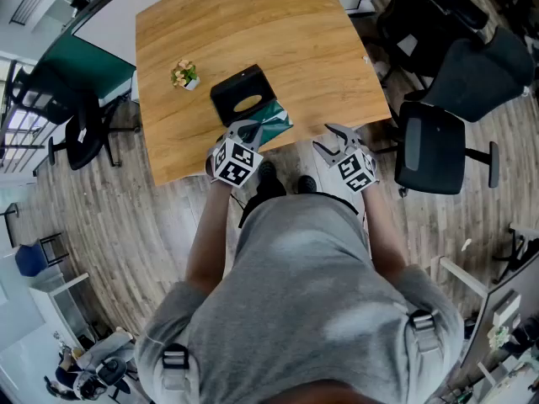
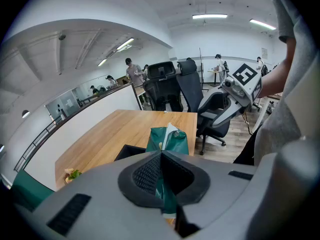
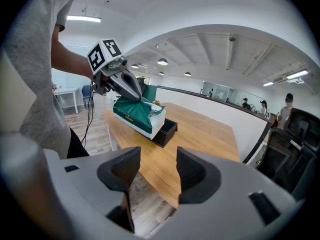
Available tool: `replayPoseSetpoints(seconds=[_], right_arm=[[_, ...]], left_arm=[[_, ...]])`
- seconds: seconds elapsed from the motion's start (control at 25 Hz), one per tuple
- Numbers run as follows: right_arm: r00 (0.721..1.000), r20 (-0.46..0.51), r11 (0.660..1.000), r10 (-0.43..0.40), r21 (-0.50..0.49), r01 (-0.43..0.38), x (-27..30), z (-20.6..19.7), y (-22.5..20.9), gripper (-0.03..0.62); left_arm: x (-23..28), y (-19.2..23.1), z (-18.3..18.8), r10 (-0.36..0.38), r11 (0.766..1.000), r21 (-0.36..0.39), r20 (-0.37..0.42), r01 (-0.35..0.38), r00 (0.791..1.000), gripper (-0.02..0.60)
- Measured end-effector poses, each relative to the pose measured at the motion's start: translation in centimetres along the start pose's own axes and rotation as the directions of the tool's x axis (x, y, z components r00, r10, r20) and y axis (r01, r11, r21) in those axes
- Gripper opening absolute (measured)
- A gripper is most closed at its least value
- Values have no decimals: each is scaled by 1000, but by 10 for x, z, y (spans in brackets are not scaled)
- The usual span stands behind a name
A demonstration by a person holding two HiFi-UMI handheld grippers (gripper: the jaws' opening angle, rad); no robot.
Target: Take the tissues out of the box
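A black tissue box [image 1: 242,93] sits near the front of the wooden table [image 1: 278,32]. The green tissue pack [image 1: 271,124] sticks out from the box's near end, toward the table's front edge. My left gripper [image 1: 244,127] is shut on the pack's green wrapper. In the left gripper view the pack [image 2: 172,141] rises just past the closed jaws, with the box [image 2: 131,153] behind it. My right gripper [image 1: 339,135] hangs open and empty at the table's front edge, to the right of the pack. The right gripper view shows the pack [image 3: 135,113] raised over the box [image 3: 167,130].
A small potted plant [image 1: 184,74] stands left of the box. Black office chairs [image 1: 438,146] stand to the table's right, and another chair [image 1: 82,133] to its left. The person stands at the table's front edge on a wood floor.
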State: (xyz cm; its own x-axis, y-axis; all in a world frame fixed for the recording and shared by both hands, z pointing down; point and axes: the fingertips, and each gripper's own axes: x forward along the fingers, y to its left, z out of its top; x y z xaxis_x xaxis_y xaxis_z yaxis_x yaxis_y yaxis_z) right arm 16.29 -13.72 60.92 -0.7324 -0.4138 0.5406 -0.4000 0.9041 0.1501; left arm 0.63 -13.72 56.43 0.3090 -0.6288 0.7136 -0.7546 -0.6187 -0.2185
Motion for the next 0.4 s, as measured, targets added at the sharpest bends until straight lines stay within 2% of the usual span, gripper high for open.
replayPoseSetpoints(seconds=[0.4], right_arm=[[1000, 9, 1000, 12, -1, -12, -3, -1, 3, 232]], left_arm=[[1, -5, -3, 0, 1000, -7, -3, 0, 1000, 19]])
